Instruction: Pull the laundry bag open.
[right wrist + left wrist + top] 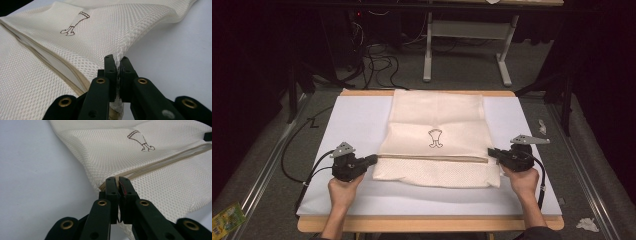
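In the middle of the frame, the left gripper (373, 160) and right gripper (491, 152) each pinch one side of the cream mesh bag (438, 137) on the desk (357, 117).

A grey table frame (467, 45) and cables (377, 57) on the floor beyond

A cream mesh bag (437, 140) is seen at mid-frame — a fine honeycomb weave, with a dark brown outline emblem (435, 138) and a beige zip band (432, 158). The surface (352, 120) is covered in white, edged in pale wood. Both claws — left (117, 181), right (117, 61) — are black, with brass rivets.
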